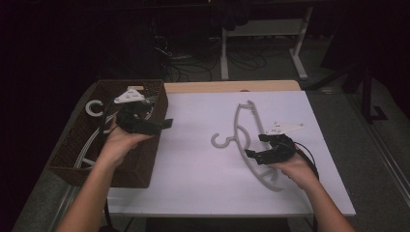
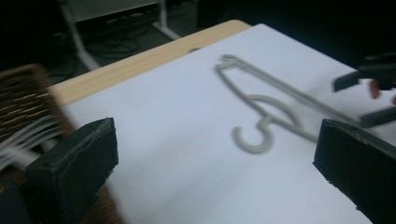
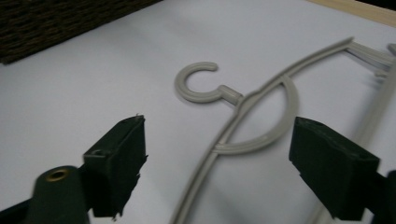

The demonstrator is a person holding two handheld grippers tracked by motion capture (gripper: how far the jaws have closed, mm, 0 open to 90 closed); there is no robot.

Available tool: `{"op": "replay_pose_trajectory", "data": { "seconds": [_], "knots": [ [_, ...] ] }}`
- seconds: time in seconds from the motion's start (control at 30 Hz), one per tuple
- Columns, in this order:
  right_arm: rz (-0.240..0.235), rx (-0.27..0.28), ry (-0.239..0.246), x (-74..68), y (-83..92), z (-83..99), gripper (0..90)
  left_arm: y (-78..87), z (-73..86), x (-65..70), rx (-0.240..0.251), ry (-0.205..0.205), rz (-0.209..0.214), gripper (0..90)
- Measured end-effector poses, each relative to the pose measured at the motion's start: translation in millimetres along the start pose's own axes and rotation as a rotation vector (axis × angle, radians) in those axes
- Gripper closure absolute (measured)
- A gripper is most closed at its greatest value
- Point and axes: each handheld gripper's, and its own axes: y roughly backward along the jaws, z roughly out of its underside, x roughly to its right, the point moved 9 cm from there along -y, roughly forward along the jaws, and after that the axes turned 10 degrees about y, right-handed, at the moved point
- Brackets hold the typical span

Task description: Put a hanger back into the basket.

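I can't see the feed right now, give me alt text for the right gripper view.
The right gripper is held open, its two black jaws on either side of a grey plastic clothes hanger that lies flat on the white table top, pads not touching it. The hanger's hook curls toward a dark brown woven basket at the upper left.

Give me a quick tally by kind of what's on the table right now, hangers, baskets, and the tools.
Grey hangers lying on the white tabletop: 1
Hangers in the basket: at least 1, white; more strands show there, but the exact number cannot be told
Brown woven basket: 1
Handheld tools: 2, left tool and right tool, both open
Total: at least 5
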Motion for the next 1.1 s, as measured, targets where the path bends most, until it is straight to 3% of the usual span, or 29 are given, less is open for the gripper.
{"op": "replay_pose_trajectory", "data": {
  "seconds": [0.03,0.07,0.2,0.47,0.5,0.8,0.97,1.1],
  "knots": [
    [0.013,-0.011,-0.004,3.9,3.5,3.3,28.7,-10.6,4.5,12.5,-0.01,-0.009,0.028,0.0],
    [0.02,-0.017,-0.005,6.0,5.4,5.3,32.3,-10.6,4.5,12.5,-0.01,-0.009,0.028,0.0],
    [0.039,-0.036,-0.017,13.6,14.8,15.1,49.3,-32.5,15.9,37.0,-0.016,-0.026,0.065,0.0],
    [0.066,-0.138,-0.027,26.3,26.8,53.9,84.9,-65.0,47.5,55.4,-0.044,-0.057,0.103,0.0],
    [0.064,-0.152,-0.036,27.3,28.3,60.0,87.5,-72.5,58.8,56.7,-0.059,-0.084,0.093,0.0],
    [0.068,-0.259,-0.02,29.6,24.0,88.2,88.8,-88.9,90.2,47.8,-0.109,-0.065,0.104,0.0],
    [0.045,-0.265,-0.014,24.6,19.6,87.4,88.9,-90.4,93.3,43.8,-0.118,-0.063,0.094,0.0],
    [-0.022,-0.251,0.003,8.4,10.9,80.9,88.9,-92.6,95.3,38.1,-0.13,-0.057,0.078,0.0]
  ]
}}
